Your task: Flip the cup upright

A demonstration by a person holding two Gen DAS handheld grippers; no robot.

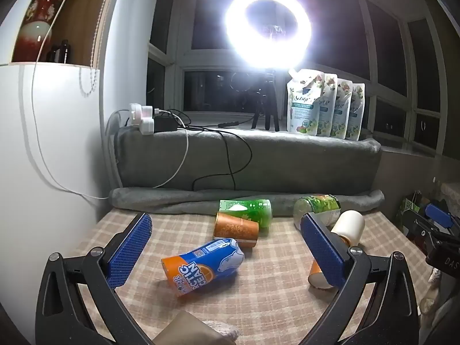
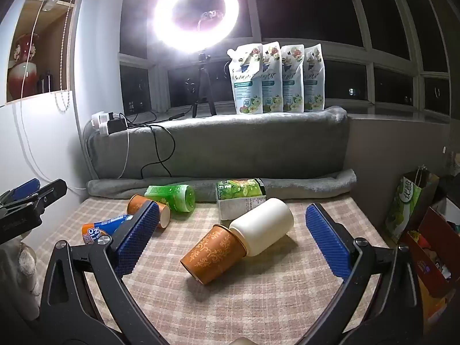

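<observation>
Tools: we are holding the left tool (image 1: 227, 247) and the right tool (image 2: 233, 238) with fingers spread wide, pinching nothing, both hovering above the table (image 2: 258, 302). All the cups are lying on their sides. Between the left tool's fingers we are seeing the blue-and-orange printed cup (image 1: 202, 268); between the right tool's fingers, an orange patterned paper cup (image 2: 214, 254) is touching a white cup (image 2: 263, 230) at its rim, perhaps partly nested.

Risks, as we judge them: a cup on its side is liable to roll away under a one-sided touch; thin paper walls are likely to crush under a hard squeeze; lifting the orange cup may be dragging the white one along; the second orange cup (image 1: 236, 229), green cup (image 1: 247, 211) and green-label cup (image 2: 241, 198) are lying close enough to be knocked.

Surface and room: a beige checked cloth is covering the table, with a grey blanket (image 2: 218, 146) draped behind. A ring light (image 2: 197, 14) is glaring before dark windows, beside four refill pouches (image 2: 277, 79).
</observation>
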